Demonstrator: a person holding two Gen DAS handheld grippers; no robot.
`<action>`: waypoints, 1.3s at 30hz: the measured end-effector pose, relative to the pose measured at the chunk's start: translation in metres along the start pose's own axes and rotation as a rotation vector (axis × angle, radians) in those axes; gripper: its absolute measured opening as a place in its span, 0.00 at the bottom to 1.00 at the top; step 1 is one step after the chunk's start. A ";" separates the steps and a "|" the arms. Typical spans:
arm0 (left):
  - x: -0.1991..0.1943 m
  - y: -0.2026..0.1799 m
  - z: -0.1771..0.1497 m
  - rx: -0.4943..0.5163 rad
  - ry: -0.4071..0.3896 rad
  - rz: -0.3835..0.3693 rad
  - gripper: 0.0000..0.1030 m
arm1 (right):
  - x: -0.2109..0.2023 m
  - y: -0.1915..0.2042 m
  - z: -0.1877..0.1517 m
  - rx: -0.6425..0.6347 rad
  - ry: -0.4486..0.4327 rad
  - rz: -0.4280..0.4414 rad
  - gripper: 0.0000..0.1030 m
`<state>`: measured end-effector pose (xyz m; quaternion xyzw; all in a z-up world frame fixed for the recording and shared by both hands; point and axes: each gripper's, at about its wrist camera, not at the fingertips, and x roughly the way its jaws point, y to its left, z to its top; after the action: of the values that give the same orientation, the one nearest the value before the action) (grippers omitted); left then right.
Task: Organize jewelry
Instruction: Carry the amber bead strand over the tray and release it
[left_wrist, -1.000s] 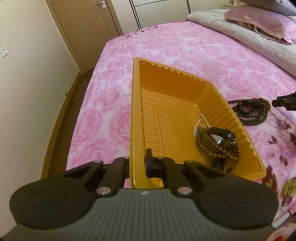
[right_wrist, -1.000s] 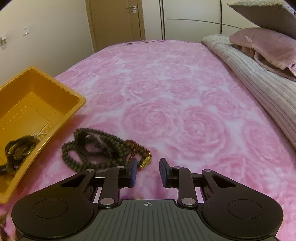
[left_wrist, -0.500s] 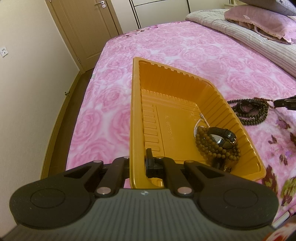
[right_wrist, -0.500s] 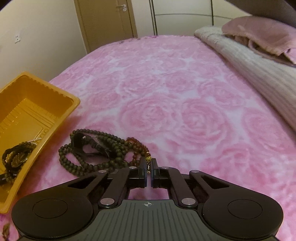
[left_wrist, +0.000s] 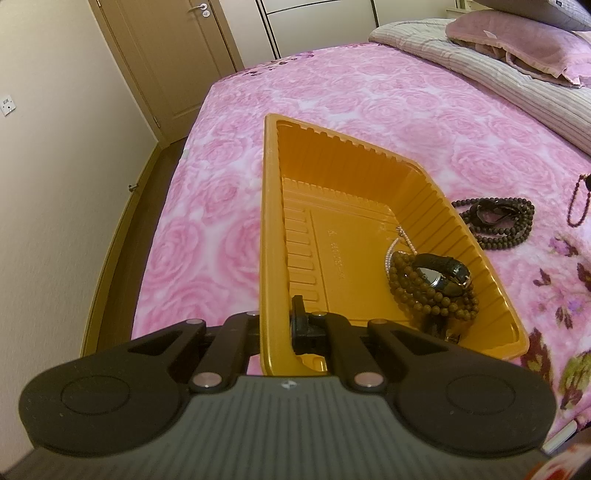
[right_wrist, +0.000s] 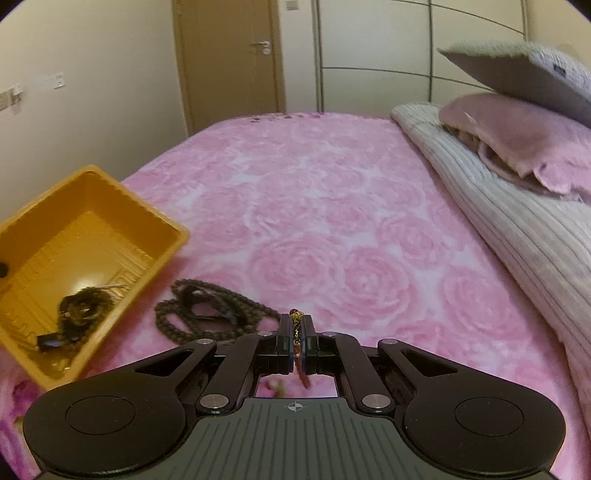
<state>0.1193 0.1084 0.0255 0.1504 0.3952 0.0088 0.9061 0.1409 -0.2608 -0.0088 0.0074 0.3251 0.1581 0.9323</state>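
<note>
An orange plastic tray (left_wrist: 332, 173) lies on the pink bed; it also shows in the right wrist view (right_wrist: 92, 192). My left gripper (left_wrist: 279, 325) is shut on the tray's near wall. Inside lie a brown bead bracelet (left_wrist: 424, 291), a black watch (left_wrist: 441, 271) and a thin pearl chain (left_wrist: 393, 247). My right gripper (right_wrist: 296, 332) is shut on a red bead bracelet (right_wrist: 297, 349), lifted off the bed; it hangs at the right edge of the left wrist view (left_wrist: 576, 206). A dark bead necklace (right_wrist: 207, 314) lies on the bed beside the tray, also in the left wrist view (left_wrist: 495, 221).
The pink rose bedspread (right_wrist: 332, 221) covers the bed. A striped folded blanket (right_wrist: 517, 229) and pillows (right_wrist: 517, 140) lie at the right. The bed's left edge drops to the floor (left_wrist: 122, 236) by the wall, with a door (left_wrist: 166, 55) beyond.
My right gripper closed on the red bead bracelet and lifted it off the bed, away from the dark necklace. The left gripper and tray have not moved.
</note>
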 end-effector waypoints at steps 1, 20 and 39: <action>0.000 0.000 0.000 0.000 0.000 0.000 0.03 | -0.002 0.003 0.002 -0.007 -0.003 0.009 0.03; -0.001 0.000 0.001 0.002 0.001 -0.006 0.04 | -0.015 0.074 0.039 -0.147 -0.060 0.198 0.03; -0.001 -0.001 0.001 0.002 -0.001 -0.007 0.04 | 0.009 0.172 0.066 -0.269 -0.024 0.493 0.03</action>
<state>0.1193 0.1066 0.0266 0.1496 0.3955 0.0051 0.9062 0.1379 -0.0891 0.0576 -0.0358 0.2784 0.4219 0.8621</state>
